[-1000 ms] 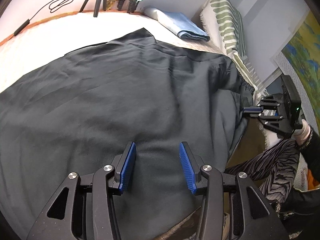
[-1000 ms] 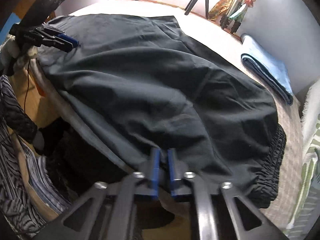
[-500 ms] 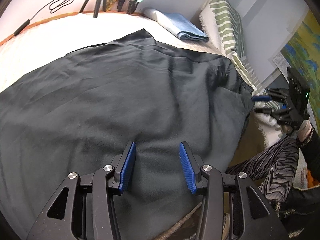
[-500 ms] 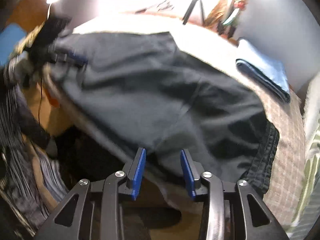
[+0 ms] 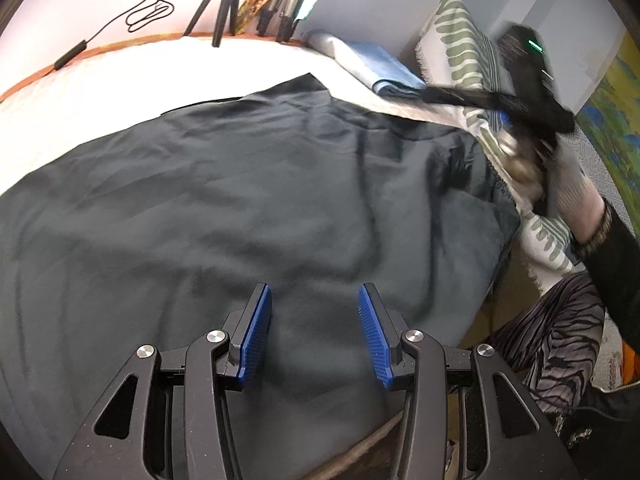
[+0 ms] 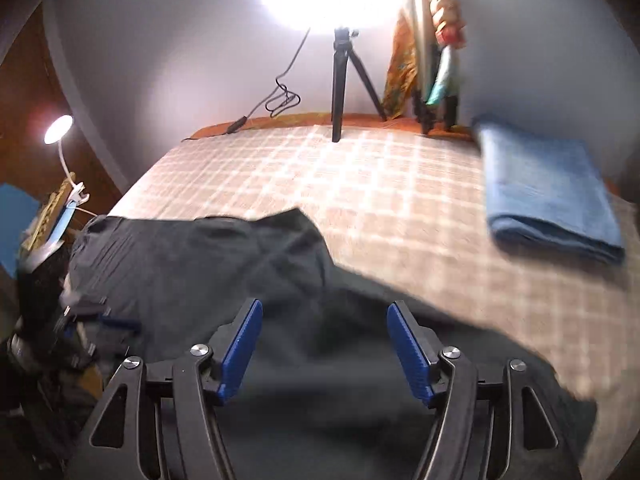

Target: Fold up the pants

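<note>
Dark grey pants (image 5: pixel 224 208) lie spread over the checked bed cover (image 6: pixel 360 184); the right wrist view shows them (image 6: pixel 200 264) as well. My left gripper (image 5: pixel 314 314) hovers low over the near part of the cloth, jaws apart, nothing pinched between the blue pads (image 5: pixel 256 330). It shows blurred at the left edge of the right wrist view (image 6: pixel 100 318). My right gripper (image 6: pixel 325 326) is over the pants with its jaws opening and only flat cloth below them. Seen from the left, it (image 5: pixel 444 96) is a blurred shape at the pants' right end.
A folded blue towel (image 6: pixel 548 192) lies at the bed's far right. A tripod (image 6: pixel 340 80), a cable (image 6: pixel 280 100) and hanging cloths (image 6: pixel 424 40) stand at the far edge. A green-patterned pillow (image 5: pixel 464 48) is at the right. A person's striped trousers (image 5: pixel 560 320) are beside the bed.
The right gripper went from shut on the pants' near edge to open, letting the cloth go, and swung up and across over the bed. The left gripper stayed in place, open.
</note>
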Available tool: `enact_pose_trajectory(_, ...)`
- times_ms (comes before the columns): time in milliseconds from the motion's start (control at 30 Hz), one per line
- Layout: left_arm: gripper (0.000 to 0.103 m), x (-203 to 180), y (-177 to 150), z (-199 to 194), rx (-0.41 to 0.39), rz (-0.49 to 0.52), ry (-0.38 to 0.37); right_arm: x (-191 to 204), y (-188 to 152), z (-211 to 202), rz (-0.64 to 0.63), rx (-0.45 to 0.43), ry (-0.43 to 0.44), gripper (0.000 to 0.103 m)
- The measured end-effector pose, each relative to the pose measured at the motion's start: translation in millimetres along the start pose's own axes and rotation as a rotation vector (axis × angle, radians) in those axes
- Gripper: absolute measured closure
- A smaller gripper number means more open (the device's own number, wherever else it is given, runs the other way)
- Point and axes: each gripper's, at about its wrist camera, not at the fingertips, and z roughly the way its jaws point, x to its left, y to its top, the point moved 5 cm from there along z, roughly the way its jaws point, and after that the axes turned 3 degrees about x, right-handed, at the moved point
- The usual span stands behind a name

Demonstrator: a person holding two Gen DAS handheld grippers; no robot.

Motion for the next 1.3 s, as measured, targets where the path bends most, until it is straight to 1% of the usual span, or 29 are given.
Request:
enact_pose_trajectory(100,0.059,4,2,-10,-0.015,0.001,0.022,1,24,42,0.040,0.031,0.038,0.034)
enact_pose_trajectory(267,0.059,3,7,-32,-0.061,0.008,0.043,1,41,92,0.060,0.096,0.057,0.033)
enact_pose_trajectory(333,0.059,11,4,-38,-0.074,-0.022,0.050,5,43,105,0.055,0.122,0.086,0.048)
enact_pose_trajectory(367,0.059,15,3,-38,-0.074,-0.035,0.056,9,43,109,0.056,0.131,0.116,0.071)
enact_pose_trajectory(400,0.059,21,0,-39,-0.071,-0.056,0.066,11,43,111,0.053,0.133,0.127,0.082)
enact_pose_trajectory(433,0.059,30,-4,-40,-0.069,-0.086,0.075,17,45,110,0.028,0.122,0.114,0.085)
enact_pose_trajectory(467,0.059,35,-7,-42,-0.069,-0.106,0.078,23,47,109,-0.004,0.112,0.100,0.098)
enact_pose_trajectory(500,0.059,42,-11,-45,-0.073,-0.135,0.082,28,51,106,-0.039,0.094,0.072,0.099)
enact_pose_trajectory(600,0.059,62,-25,-62,-0.098,-0.228,0.092,29,60,104,-0.061,0.060,0.000,0.100)
enact_pose_trajectory(667,0.059,72,-32,-75,-0.130,-0.271,0.102,28,59,109,-0.049,0.080,0.009,0.100)
enact_pose_trajectory(733,0.059,82,-36,-86,-0.156,-0.303,0.123,29,54,116,-0.046,0.118,0.034,0.095)
enact_pose_trajectory(767,0.059,89,-40,-94,-0.173,-0.325,0.140,30,53,119,-0.048,0.126,0.025,0.091)
enact_pose_trajectory(867,0.059,110,-47,-113,-0.223,-0.405,0.158,30,51,116,-0.063,0.118,-0.020,0.059)
enact_pose_trajectory(933,0.059,129,-57,-132,-0.268,-0.471,0.179,28,50,107,-0.067,0.103,-0.046,0.059)
enact_pose_trajectory(967,0.059,138,-60,-139,-0.286,-0.495,0.190,29,50,103,-0.065,0.096,-0.048,0.056)
enact_pose_trajectory(1000,0.059,146,-64,-147,-0.304,-0.521,0.201,28,51,98,-0.062,0.086,-0.050,0.051)
enact_pose_trajectory(1033,0.059,159,-71,-158,-0.330,-0.570,0.211,30,51,88,-0.059,0.060,-0.067,0.048)
enact_pose_trajectory(1100,0.059,180,-82,-175,-0.374,-0.650,0.201,34,53,75,-0.061,0.024,-0.090,0.037)
enact_pose_trajectory(1133,0.059,191,-89,-185,-0.401,-0.694,0.194,39,54,65,-0.063,0.004,-0.093,0.036)
enact_pose_trajectory(1200,0.059,208,-102,-197,-0.422,-0.758,0.197,49,52,48,-0.067,-0.026,-0.084,0.029)
enact_pose_trajectory(1233,0.059,217,-110,-203,-0.426,-0.789,0.203,55,50,40,-0.070,-0.038,-0.075,0.028)
enact_pose_trajectory(1300,0.059,235,-129,-215,-0.437,-0.857,0.235,67,45,28,-0.077,-0.055,-0.057,0.024)
